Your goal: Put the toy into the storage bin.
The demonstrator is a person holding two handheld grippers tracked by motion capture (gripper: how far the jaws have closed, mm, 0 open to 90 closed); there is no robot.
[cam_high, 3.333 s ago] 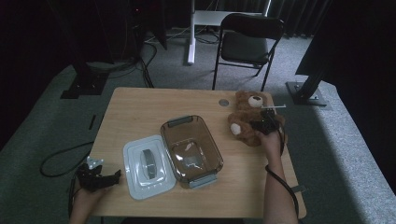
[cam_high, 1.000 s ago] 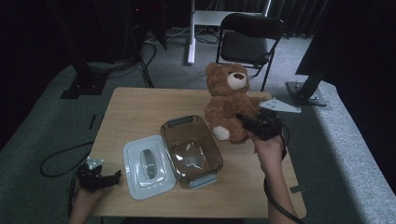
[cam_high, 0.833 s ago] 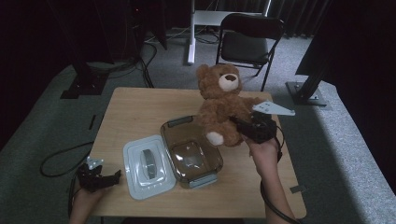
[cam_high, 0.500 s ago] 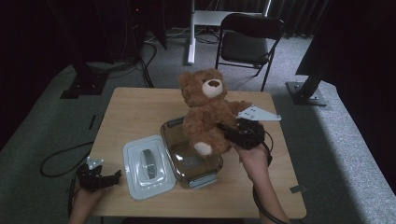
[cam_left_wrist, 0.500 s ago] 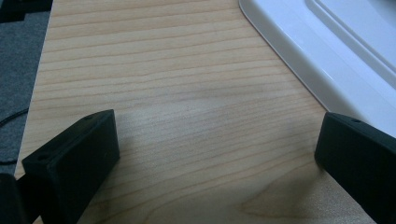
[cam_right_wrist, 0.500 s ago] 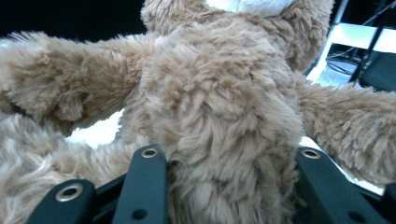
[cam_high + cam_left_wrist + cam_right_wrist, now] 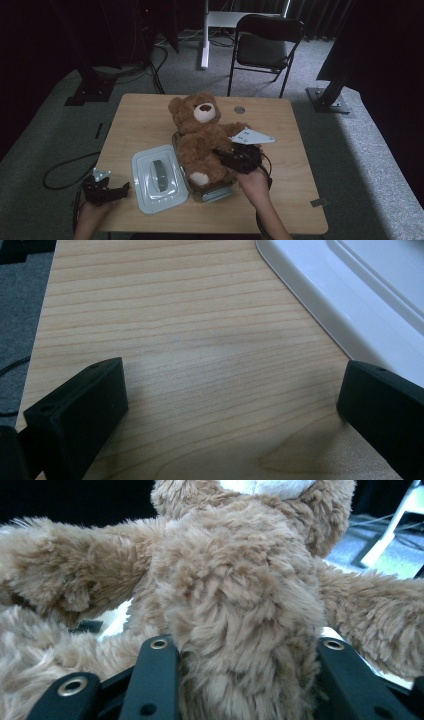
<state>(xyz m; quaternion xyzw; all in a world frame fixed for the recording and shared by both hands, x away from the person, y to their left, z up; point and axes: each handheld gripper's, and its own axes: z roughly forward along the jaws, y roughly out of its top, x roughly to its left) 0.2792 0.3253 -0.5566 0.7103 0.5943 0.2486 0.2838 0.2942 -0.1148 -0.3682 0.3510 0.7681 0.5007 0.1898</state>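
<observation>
One teddy bear (image 7: pixel 202 140), one clear container (image 7: pixel 212 191), one white lid (image 7: pixel 159 178), two grippers. Right gripper (image 7: pixel 227 159) reaches in from the bear's right side, jaws clamped on its torso, grey plate on top; right hand (image 7: pixel 254 181) behind it. Bear sits upright over the container, directly ahead of the right gripper. Left gripper (image 7: pixel 117 190) rests low at the wooden table's (image 7: pixel 190 340) near-left edge, jaws spread wide, nothing between them, lid just beside its right jaw.

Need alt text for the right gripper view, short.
A brown teddy bear seen close up, its furry body squeezed between the right gripper's two black jaws at the bottom edge. Its arms spread to either side, and its pale muzzle is cut off at the top.
</observation>
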